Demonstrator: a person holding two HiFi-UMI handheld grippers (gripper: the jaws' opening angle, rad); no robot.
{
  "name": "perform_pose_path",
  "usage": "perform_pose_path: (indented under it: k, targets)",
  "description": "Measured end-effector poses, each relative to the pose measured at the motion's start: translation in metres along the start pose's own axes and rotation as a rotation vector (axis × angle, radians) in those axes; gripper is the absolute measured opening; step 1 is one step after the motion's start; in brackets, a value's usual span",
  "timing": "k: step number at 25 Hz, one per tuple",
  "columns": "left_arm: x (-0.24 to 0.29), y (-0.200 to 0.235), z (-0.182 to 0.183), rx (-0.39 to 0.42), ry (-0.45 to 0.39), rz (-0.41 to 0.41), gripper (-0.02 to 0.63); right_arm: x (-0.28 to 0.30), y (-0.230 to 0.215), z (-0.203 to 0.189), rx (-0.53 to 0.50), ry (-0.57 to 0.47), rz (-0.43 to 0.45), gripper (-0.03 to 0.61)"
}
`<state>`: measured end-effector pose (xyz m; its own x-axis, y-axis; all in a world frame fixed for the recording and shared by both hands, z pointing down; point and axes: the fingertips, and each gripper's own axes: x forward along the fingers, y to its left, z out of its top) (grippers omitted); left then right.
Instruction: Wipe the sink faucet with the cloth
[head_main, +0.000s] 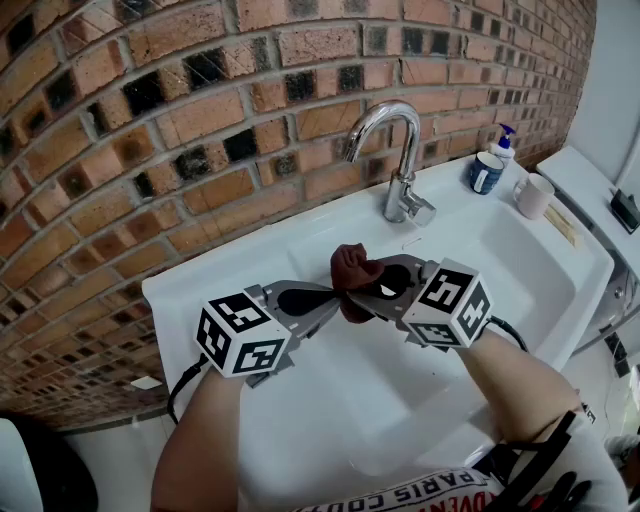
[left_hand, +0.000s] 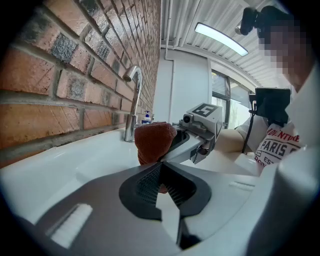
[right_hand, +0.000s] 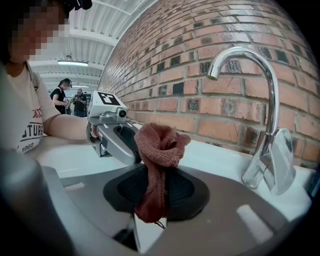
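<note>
Left claw (head_main: 333, 300) and right claw (head_main: 377, 290) both pinch the bunched brown cloth (head_main: 352, 268) above the sink (head_main: 470, 225); a firm 1-claw grip would probably best suit wrapping the faucet (head_main: 400, 150).

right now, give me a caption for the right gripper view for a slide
Right tongs shut on a bunched brown cloth, chrome faucet to the right.

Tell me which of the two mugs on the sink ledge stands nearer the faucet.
The dark blue mug: it sits just in front of the spray bottle, closer to the faucet, while the white mug stands farther along the ledge.
</note>
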<state>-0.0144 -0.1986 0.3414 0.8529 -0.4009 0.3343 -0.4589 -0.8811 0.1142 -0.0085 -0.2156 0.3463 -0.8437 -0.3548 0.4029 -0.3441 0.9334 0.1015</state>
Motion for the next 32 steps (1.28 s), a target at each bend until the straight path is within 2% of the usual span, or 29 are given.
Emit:
perform_pose_path:
  k: [8,15,24,32]
  targets:
    - [0.002,-0.002,-0.003,-0.002,0.004,-0.008,0.006,-0.005,-0.004,0.006,-0.054,0.001,-0.053,0.095]
    - [0.002,-0.002,-0.003,-0.004,0.005,-0.011,0.006,-0.012,-0.011,0.025,-0.102,-0.032,-0.109,0.095]
    - [0.001,-0.003,-0.002,-0.002,0.005,-0.013,0.006,-0.039,-0.024,0.090,-0.168,-0.147,-0.196,0.095]
    - [0.002,-0.004,-0.002,-0.002,0.006,-0.013,0.006,-0.054,-0.045,0.144,-0.260,-0.193,-0.268,0.095]
